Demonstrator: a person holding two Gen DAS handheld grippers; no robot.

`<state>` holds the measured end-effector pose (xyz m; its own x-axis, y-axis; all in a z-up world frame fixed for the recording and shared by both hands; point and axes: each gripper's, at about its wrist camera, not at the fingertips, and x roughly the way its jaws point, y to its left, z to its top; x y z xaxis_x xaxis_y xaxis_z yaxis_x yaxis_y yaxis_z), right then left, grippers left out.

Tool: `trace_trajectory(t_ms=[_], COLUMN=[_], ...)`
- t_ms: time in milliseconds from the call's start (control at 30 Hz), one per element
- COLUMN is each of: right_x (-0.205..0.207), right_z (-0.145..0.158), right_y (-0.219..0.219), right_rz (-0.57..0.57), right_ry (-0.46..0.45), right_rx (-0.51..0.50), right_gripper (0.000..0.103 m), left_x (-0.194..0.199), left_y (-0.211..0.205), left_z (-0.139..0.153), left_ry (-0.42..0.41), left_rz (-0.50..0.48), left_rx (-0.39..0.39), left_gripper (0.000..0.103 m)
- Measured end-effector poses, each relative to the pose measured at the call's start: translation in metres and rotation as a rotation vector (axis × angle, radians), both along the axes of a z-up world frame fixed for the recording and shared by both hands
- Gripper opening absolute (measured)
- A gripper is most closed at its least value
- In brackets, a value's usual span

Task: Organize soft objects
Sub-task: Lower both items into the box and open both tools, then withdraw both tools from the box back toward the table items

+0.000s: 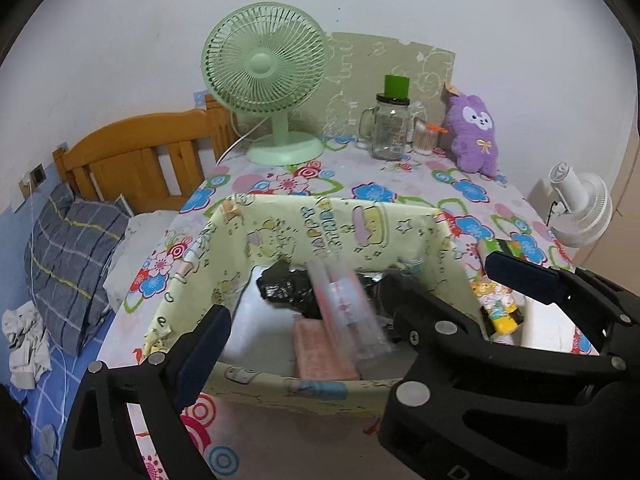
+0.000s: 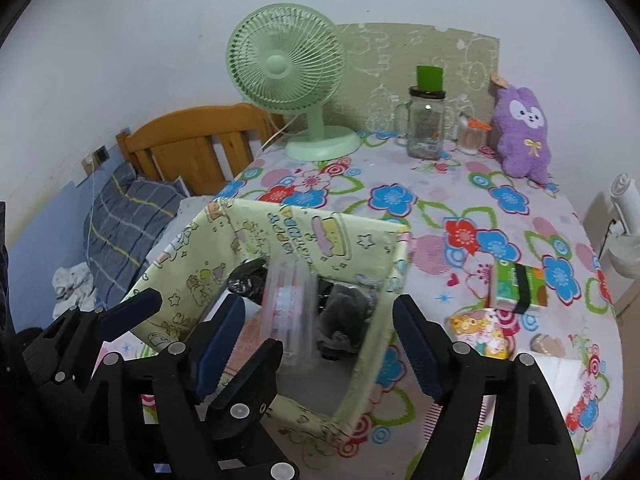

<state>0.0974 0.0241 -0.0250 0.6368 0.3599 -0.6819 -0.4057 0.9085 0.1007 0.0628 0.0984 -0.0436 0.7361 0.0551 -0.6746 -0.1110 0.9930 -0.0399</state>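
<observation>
A pale yellow fabric bin [image 1: 320, 224] with cartoon prints stands on the flowered table; it also shows in the right wrist view [image 2: 320, 240]. A blurred clear packet with pink print [image 1: 348, 304] is inside it, over a pink cloth [image 1: 320, 356] and black items [image 1: 288, 288]; the packet also shows in the right wrist view [image 2: 286, 312]. My left gripper [image 1: 352, 300] is open, straddling the bin. My right gripper [image 2: 320, 340] is open over the bin's near right side, empty. A purple plush [image 1: 474, 136] stands at the back right [image 2: 524, 132].
A green desk fan [image 1: 266, 92], a glass mug jar [image 1: 390, 128] and a cotton swab pot [image 1: 424, 140] stand at the back. A green tissue pack [image 2: 516, 286] and a yellow cartoon packet [image 2: 480, 332] lie right of the bin. A bed with a plaid pillow [image 1: 68, 256] lies left.
</observation>
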Motion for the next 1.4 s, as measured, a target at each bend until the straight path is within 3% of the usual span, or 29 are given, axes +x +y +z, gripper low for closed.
trace_trajectory(t_ms=[367,1400], right_x=[-0.013,-0.043], right_z=[0.015,0.032], right_y=[-0.028,-0.112], right_rz=[-0.071,-0.221], right_ry=[-0.068,-0.151], right_rx=[-0.005,0.022], right_gripper=[0.089,0.100], left_x=[-0.008,-0.024], left_y=[-0.024,-0.104], left_z=[0.014,0.030], left_ry=[-0.053,-0.133], left_rz=[-0.026,-0.114], left_rx=[0.010,0.050], left_gripper=[0.095,0.095])
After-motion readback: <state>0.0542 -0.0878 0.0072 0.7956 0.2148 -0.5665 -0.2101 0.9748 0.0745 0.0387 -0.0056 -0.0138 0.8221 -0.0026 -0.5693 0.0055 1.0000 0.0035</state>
